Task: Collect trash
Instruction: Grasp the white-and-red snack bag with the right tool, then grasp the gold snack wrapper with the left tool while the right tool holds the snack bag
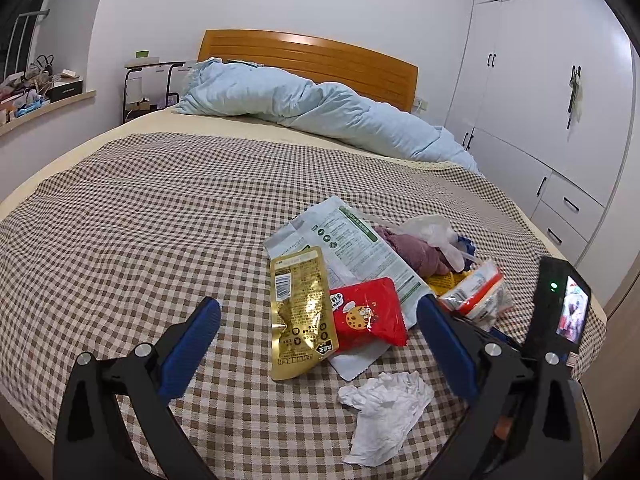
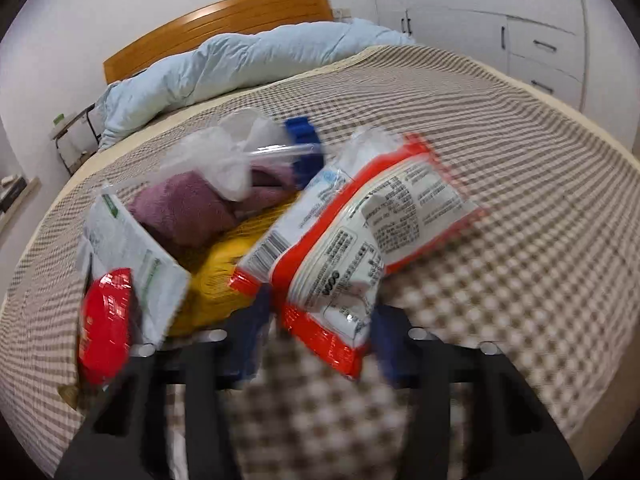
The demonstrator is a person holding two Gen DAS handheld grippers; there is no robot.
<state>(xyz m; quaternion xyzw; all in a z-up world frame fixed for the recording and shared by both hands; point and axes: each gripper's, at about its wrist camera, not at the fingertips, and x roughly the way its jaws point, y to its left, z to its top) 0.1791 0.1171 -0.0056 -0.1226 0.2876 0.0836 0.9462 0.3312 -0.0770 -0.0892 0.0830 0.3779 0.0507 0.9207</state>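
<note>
A heap of trash lies on the checked bedspread [image 1: 160, 240]: a gold pouch [image 1: 300, 312], a red cookie packet [image 1: 368, 316], a pale green-printed bag [image 1: 352, 240], a crumpled tissue [image 1: 388, 408], a purple cloth [image 1: 416, 252] and a clear plastic bag [image 1: 436, 236]. My left gripper [image 1: 318, 312] hangs open over the gold pouch and red packet, holding nothing. My right gripper [image 2: 322, 340] is shut on the near end of a red and white wrapper [image 2: 360, 240], which tilts up over a yellow wrapper [image 2: 224, 276]. The right wrist view is blurred.
A light blue duvet [image 1: 320, 112] is bunched along the head of the bed below the wooden headboard [image 1: 312, 60]. White wardrobes and drawers [image 1: 540, 120] line the right side. A small side table [image 1: 148, 88] and a cluttered shelf [image 1: 36, 96] stand at the left.
</note>
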